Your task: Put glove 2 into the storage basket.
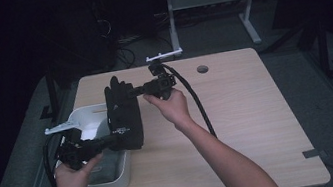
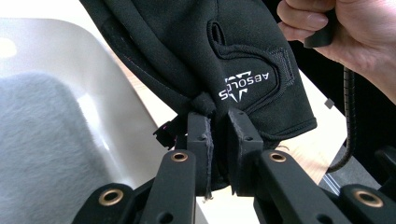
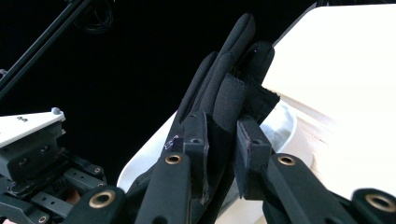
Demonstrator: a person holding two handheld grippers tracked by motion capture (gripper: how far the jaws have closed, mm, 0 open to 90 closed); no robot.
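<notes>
Overhead, glove [image 1: 125, 115] spans bin rim [image 1: 87, 111]

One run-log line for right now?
left gripper: shut on black glove cuff | right gripper: shut on its fingers | glove above white bin edge

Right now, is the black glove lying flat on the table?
No: the black glove is held up between both grippers, the left gripper clamping its cuff and the right gripper its fingers.
</notes>
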